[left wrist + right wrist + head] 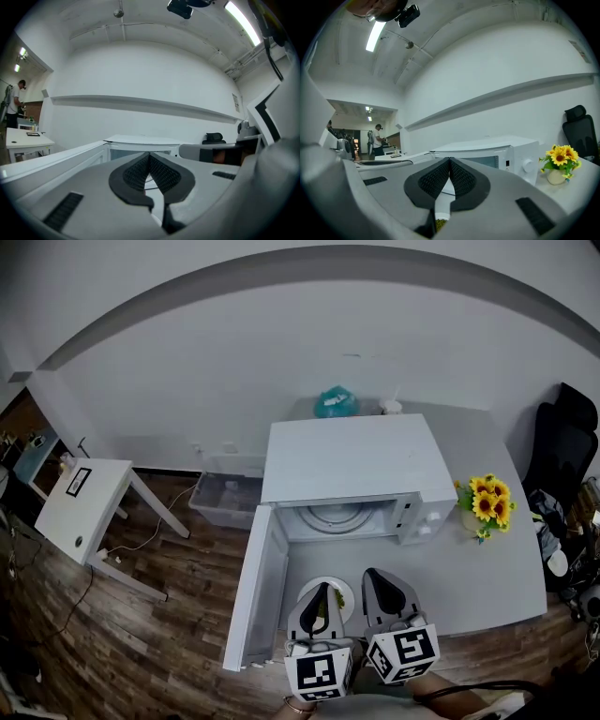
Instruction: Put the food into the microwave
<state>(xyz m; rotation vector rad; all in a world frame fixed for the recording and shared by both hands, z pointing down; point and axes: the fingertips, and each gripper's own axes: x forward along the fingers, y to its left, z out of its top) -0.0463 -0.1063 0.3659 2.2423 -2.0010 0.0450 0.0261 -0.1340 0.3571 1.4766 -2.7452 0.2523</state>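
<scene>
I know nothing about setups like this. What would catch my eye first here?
A white microwave stands on a grey table, its door swung wide open to the left. Before the opening lies a plate of food, with the left gripper and right gripper close by, jaws together. A vase of sunflowers stands right of the microwave.

Plate (348, 606) — half behind left gripper (322, 591)

We note the white microwave (347, 470), door (255, 589) swung wide open. A white plate (348, 607) with greenish food (338, 595) lies just before its opening.
</scene>
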